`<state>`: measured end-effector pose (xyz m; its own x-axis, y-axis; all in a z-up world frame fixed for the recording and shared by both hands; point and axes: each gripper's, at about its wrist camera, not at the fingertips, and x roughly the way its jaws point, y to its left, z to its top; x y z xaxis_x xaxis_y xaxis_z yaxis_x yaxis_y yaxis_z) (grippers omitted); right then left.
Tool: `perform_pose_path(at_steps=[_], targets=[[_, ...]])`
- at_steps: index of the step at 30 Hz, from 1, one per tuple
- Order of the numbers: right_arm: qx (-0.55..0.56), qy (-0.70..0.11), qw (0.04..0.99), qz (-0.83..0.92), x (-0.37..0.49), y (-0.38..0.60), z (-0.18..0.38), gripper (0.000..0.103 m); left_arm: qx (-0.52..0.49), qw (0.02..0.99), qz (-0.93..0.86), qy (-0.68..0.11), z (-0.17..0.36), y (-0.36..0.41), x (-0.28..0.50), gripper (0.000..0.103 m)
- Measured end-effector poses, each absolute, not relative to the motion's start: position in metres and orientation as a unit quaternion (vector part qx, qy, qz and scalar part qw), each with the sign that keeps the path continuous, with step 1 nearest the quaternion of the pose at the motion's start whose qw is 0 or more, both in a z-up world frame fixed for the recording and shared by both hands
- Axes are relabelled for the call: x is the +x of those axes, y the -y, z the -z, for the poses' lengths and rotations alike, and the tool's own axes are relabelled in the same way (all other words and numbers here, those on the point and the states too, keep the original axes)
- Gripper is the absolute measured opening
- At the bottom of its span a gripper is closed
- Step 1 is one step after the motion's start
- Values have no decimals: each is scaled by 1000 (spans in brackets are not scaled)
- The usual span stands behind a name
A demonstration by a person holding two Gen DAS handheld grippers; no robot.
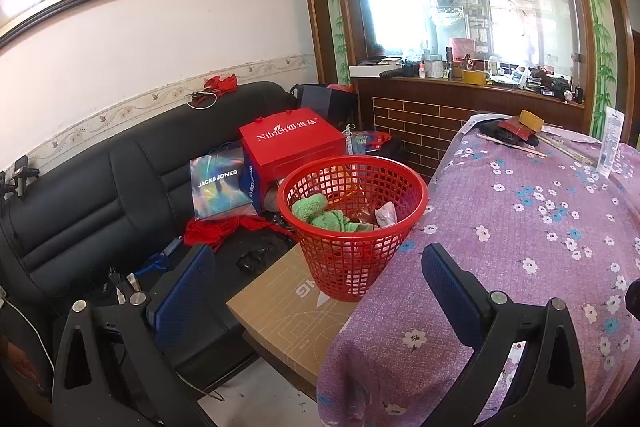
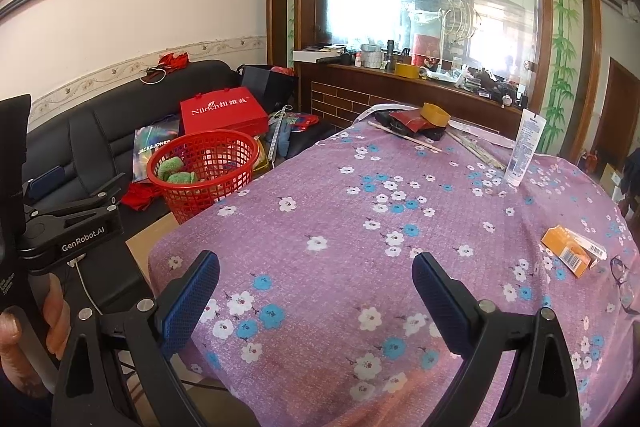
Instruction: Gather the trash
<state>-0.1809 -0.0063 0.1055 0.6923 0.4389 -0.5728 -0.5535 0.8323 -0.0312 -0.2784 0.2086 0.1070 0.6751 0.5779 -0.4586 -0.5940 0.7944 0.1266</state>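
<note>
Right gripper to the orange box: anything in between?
Only bare flowered cloth between the open right gripper and the orange box, per right wrist view.

Beside the red plastic mesh basket [image 1: 352,227], a red cardboard gift box [image 1: 292,147] reads "Nilrich", a shiny holographic bag [image 1: 220,187] "JACK&JONES", and the black left gripper [image 2: 72,223] body "GenRobot.AI".

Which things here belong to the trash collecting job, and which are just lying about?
For the job: red basket, already holding green cloth; orange carton; red wrapper; both grippers, left and right, jaws open.

Lying about: white tube, tape roll, red gift box, shopping bag, sofa.
</note>
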Motion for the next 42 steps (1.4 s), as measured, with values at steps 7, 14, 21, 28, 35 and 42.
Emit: perform_pose_path(at_steps=[7,14,21,28,35,42], targets=[[-98,-286,914,-271,-182,7,-105,99,-14,916,-319,-244,-108,-209,-279,103],[-99,-286,914,-270,-182,7,-105,99,-14,916,-318,-245,-107,-210,-279,103],[-99,-287,914,-270,-183,8,-105,99,-13,916,-317,-246,-107,-210,-279,103],[-99,-289,914,-268,-182,9,-104,99,-13,916,-314,-247,-105,-213,-280,103],[-99,-289,914,-268,-181,9,-104,99,-14,916,-315,-248,-105,-212,-279,103],[-98,-293,913,-266,-179,11,-100,99,-12,916,-312,-250,-100,-213,-280,103]])
